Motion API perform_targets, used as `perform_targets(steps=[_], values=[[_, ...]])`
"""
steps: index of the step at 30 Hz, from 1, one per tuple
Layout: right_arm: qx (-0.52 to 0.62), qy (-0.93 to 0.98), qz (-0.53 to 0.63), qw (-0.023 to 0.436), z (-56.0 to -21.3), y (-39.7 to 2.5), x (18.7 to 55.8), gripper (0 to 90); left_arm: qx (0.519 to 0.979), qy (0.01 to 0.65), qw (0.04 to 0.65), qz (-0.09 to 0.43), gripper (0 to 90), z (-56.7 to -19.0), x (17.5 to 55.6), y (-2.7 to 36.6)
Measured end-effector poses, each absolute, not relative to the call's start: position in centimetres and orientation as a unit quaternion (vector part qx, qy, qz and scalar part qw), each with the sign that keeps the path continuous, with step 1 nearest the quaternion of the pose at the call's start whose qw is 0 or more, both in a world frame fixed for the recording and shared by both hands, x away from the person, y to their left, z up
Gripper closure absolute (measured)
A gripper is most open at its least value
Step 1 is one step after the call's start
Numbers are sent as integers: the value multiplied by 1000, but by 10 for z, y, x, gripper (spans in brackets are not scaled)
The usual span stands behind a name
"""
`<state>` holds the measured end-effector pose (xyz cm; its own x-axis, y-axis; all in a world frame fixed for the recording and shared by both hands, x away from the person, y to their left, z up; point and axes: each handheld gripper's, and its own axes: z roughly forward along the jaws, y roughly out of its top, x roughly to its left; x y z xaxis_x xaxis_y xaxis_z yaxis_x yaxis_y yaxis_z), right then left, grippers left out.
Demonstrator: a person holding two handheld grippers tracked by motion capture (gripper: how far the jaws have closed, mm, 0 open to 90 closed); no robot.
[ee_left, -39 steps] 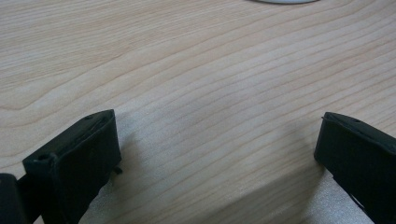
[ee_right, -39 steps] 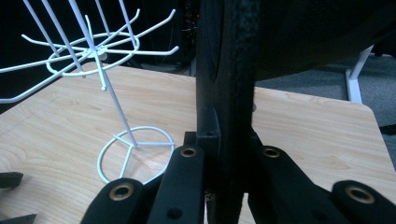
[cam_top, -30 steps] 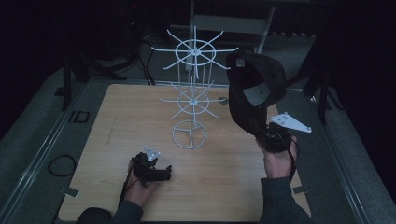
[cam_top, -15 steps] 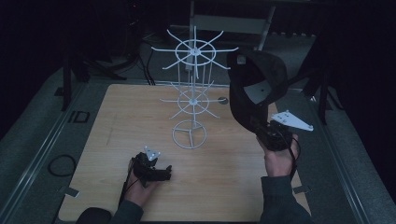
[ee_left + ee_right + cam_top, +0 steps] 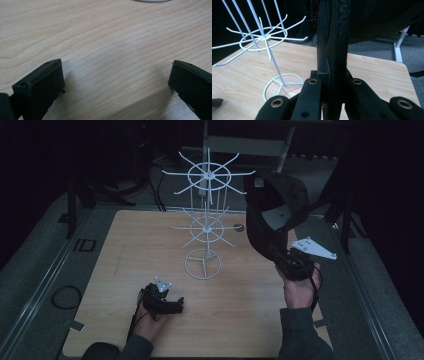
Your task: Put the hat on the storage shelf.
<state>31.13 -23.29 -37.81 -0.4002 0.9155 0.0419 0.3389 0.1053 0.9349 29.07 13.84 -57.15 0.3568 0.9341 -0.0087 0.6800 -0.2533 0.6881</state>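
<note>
Black fabric is what we've got up in the air: the cap (image 5: 274,212) hangs off the right claw (image 5: 286,261), pinched by a narrow strip at its edge, with the jaws clamped tight on it in the right gripper view, and it floats above the counter's (image 5: 130,245) right edge, just beside the top-tier prongs of the white wire rack (image 5: 206,227). Here's our worry: that grip is on a thin bit of the cap (image 5: 334,37), so a quick swing could let it twist or slide out before we reach a prong. The rack (image 5: 265,40) looks light on its ring base, and if we snag a wire arm with the cap's bulk, we'd judge it likely to tip or skid toward the far edge. The crown is also blocking our sightline to the prong tips, so a miss is possible. Our right hand (image 5: 299,290) is raised from the near-right corner, forearm angled forward, claw pointing up and away. Our left claw (image 5: 176,306) rests low near the counter's near edge, jaws spread wide over bare wood, holding nothing.
</note>
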Motion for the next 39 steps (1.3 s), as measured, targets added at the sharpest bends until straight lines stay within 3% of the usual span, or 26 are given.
perform_targets(steps=[39], values=[[449,678,484,325,-363,-223,310,865,765,528,307,207,2,-571,291,138]])
